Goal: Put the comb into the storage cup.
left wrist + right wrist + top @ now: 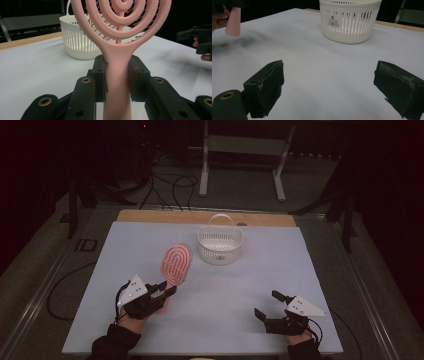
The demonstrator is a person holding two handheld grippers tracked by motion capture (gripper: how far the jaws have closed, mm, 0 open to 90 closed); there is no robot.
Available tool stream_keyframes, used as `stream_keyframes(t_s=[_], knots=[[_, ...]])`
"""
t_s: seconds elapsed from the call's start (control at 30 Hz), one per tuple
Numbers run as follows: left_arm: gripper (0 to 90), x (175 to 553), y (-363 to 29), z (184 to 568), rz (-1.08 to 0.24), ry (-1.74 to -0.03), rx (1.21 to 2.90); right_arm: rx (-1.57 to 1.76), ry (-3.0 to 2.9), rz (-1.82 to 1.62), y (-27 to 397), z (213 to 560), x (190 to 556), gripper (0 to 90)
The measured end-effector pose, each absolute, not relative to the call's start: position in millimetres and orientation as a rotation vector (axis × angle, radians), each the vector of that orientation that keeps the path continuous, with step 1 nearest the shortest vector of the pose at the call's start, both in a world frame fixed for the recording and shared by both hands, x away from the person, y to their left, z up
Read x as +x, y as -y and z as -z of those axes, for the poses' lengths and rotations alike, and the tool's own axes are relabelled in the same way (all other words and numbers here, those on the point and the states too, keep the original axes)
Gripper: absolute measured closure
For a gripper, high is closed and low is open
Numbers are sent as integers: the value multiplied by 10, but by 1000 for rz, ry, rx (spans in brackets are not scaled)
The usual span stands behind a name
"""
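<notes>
The left gripper (162, 292) pinches a pink hairbrush (176, 261) by its handle, the two pads (101, 72) pressed flat against either side of the neck just below the round head. In the high view the brush stands tilted up off the white table (100, 310), its head pointing toward the white basket (220, 245) that sits near the far edge. The right gripper (272, 306) hovers low over the table on the other side, its jaws spread wide with nothing between them.

The work in hand looks like carrying the brush to the basket, and the main risk is the grip itself. The handle is smooth, rounded plastic that tapers toward the neck, and the pads hold only a short stretch of it while the wide head hangs well beyond them. That top-heavy load could let the brush swivel in the pads or slide out during a quick swing.

A second hazard is the basket's upright handle (220, 218): the broad head could catch on it or on the rim, and since the basket is light and slotted, a knock could push it toward the table's edge or tip it. Letting go too high might make the brush bounce off the rim and land outside
</notes>
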State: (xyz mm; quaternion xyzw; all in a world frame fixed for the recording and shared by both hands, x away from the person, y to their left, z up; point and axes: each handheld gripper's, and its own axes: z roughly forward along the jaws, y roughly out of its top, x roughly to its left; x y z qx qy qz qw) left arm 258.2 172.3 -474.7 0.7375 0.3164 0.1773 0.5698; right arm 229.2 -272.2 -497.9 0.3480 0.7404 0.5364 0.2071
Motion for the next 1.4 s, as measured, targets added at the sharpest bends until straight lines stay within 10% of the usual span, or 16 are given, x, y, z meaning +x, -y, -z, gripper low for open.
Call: stream_keyframes(t_s=[1.4], knots=[[711,2560,-1665,4762,-384,-713,1734,907,-2075,-1567,2306,4173,2443,73]])
